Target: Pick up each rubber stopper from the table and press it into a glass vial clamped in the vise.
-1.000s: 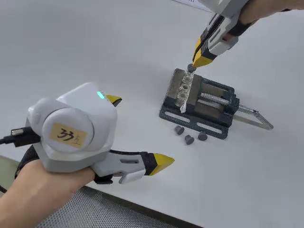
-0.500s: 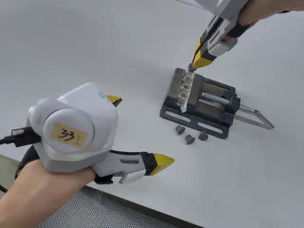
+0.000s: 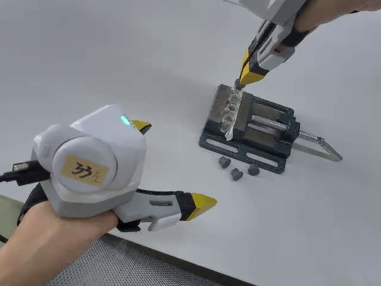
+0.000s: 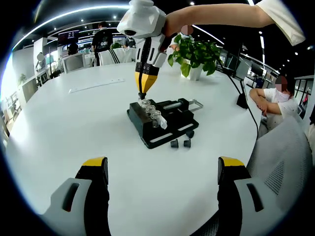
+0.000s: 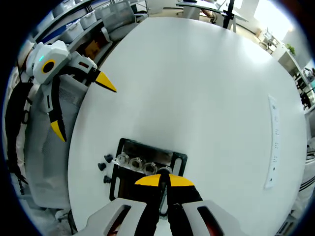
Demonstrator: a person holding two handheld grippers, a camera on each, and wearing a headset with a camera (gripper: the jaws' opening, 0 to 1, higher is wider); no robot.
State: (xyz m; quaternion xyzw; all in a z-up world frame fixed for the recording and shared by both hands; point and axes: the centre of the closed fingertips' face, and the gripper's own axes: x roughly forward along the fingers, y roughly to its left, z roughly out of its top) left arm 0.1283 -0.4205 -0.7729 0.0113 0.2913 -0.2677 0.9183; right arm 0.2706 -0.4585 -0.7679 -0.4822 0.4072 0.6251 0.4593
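A black vise (image 3: 268, 134) on the white table clamps a row of glass vials (image 3: 231, 110). My right gripper (image 3: 240, 81) points steeply down at the far end of the row, shut on a dark rubber stopper (image 3: 238, 86) at the mouth of the far vial. The right gripper view has its yellow fingertips (image 5: 147, 180) pressed together over the vials (image 5: 135, 162). Three loose stoppers (image 3: 237, 174) lie in front of the vise. My left gripper (image 3: 172, 164) hovers open and empty near the table's front edge, well short of the vise (image 4: 162, 123).
The vise's handle (image 3: 321, 146) sticks out to the right. A thin white strip (image 4: 96, 86) lies on the far side of the table. A potted plant (image 4: 194, 51) stands behind the vise, and people sit around the room. A mesh chair (image 3: 119, 262) is below the table edge.
My right gripper has dipped slightly and tilted steeper, bringing the stopper down onto the far vial's mouth. The left gripper stays put.
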